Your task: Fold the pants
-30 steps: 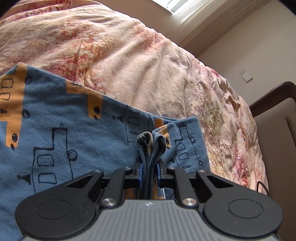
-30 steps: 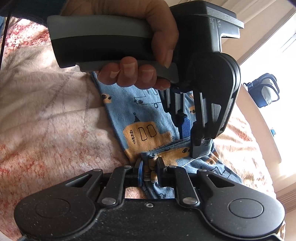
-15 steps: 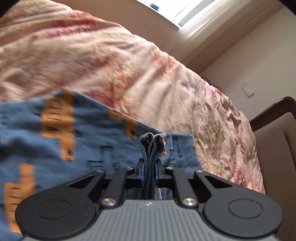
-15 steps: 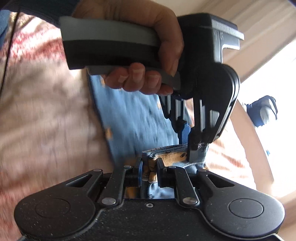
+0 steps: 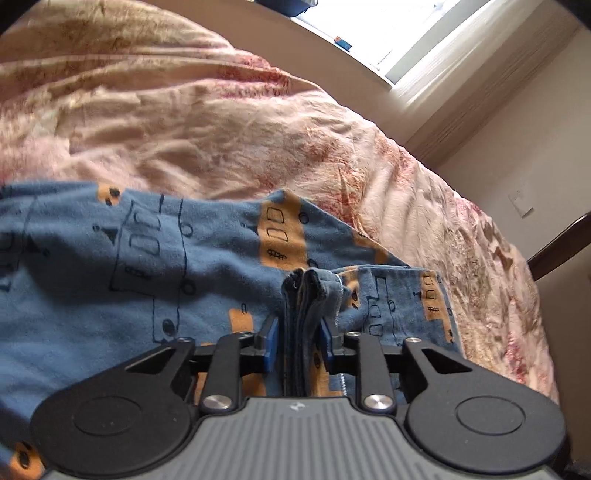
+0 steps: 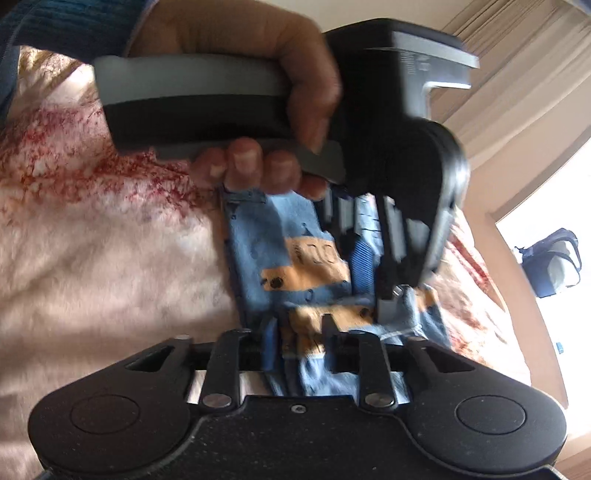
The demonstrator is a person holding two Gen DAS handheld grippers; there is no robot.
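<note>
Between the blue pads of the left gripper (image 5: 300, 345), a bunched stack of hem layers from the pants (image 5: 110, 266), clamped tight and standing upright in the left wrist view. Beyond the pads, blue cloth with orange patches and dark line drawings, spread flat across the bedspread (image 5: 229, 125). Farther off, a pale wall with a light switch (image 5: 521, 202), a dark wooden chair arm (image 5: 554, 251) at the right edge, and a bright window (image 5: 399, 29) up top.

From the right wrist view, blurred: right gripper (image 6: 300, 345) closed on another fold of the pants (image 6: 273, 258), orange patch pinched between its pads. Just past it, seen only here, the left gripper (image 6: 373, 273) from outside, pointing down into the cloth, gripped by the left hand (image 6: 258, 107) with a blue knitted sleeve (image 6: 55, 26) above. Pants lying as a narrow strip on the bedspread (image 6: 92, 258), between the two grippers. Far right, shown only in this view, a dark blue bag (image 6: 552, 262) by a bright opening.
</note>
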